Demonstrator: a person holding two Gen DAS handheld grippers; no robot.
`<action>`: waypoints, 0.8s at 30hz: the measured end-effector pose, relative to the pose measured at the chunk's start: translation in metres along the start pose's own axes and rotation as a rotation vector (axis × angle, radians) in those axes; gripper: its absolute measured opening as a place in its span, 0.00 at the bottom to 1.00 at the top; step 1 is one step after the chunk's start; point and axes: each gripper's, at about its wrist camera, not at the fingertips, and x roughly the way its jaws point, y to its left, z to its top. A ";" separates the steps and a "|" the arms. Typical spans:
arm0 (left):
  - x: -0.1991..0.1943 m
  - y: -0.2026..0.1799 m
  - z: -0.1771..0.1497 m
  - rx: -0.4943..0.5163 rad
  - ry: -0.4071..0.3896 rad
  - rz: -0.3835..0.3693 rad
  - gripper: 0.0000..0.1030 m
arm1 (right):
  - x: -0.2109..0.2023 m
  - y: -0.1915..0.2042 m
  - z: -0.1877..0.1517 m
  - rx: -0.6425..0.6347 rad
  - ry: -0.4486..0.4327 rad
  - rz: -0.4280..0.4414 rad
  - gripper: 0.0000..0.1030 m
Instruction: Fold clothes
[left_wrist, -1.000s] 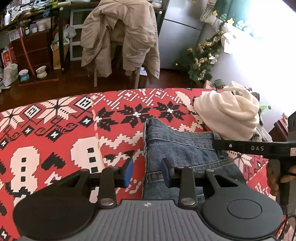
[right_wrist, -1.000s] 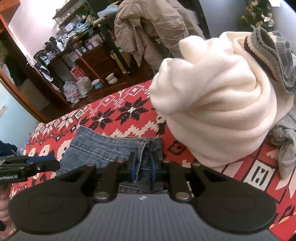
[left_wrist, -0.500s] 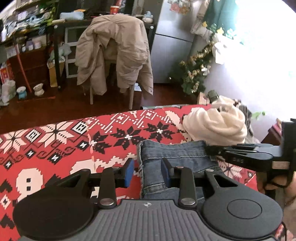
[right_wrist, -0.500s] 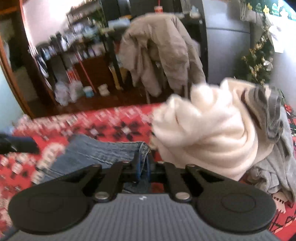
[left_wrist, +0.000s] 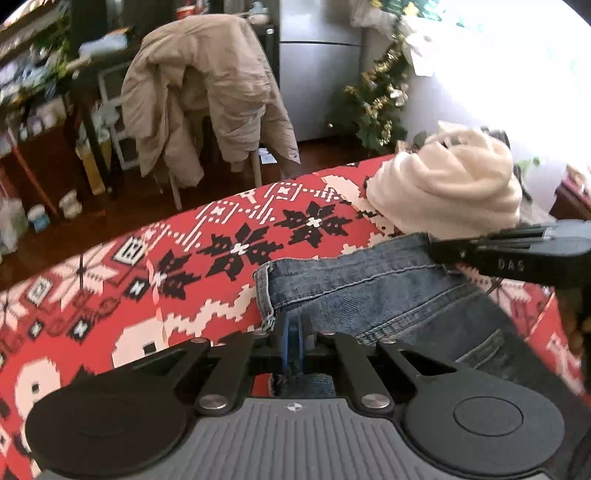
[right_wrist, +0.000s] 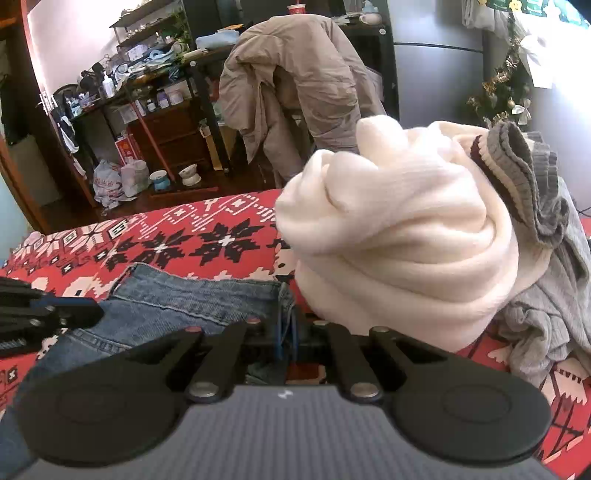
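Blue jeans (left_wrist: 373, 291) lie on a red patterned blanket (left_wrist: 110, 295). My left gripper (left_wrist: 291, 338) is shut on the left edge of the jeans, with denim pinched between the blue pads. My right gripper (right_wrist: 286, 334) is shut on the right edge of the jeans (right_wrist: 192, 299). The right gripper also shows in the left wrist view (left_wrist: 513, 253), at the far right end of the denim. The left gripper shows at the left edge of the right wrist view (right_wrist: 48, 314).
A cream sweater (right_wrist: 402, 236) is bunched just right of the jeans, with grey knitwear (right_wrist: 550, 280) behind it. Beyond the blanket's far edge stand a chair draped with a beige coat (left_wrist: 207, 96), cluttered shelves (right_wrist: 140, 96) and a small tinsel tree (left_wrist: 380, 99).
My left gripper was open a second ago and has shut on the jeans' left edge. The right gripper stayed shut on the right edge. Both views shifted.
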 end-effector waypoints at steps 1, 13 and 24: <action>0.003 -0.001 0.000 -0.001 0.001 0.002 0.05 | 0.000 -0.001 0.000 0.000 0.000 0.002 0.05; -0.021 0.007 0.012 -0.119 0.000 -0.140 0.03 | 0.003 -0.010 0.005 0.032 0.018 0.035 0.05; 0.009 -0.004 -0.002 -0.124 0.054 -0.140 0.03 | 0.001 -0.014 0.004 0.060 0.009 0.012 0.05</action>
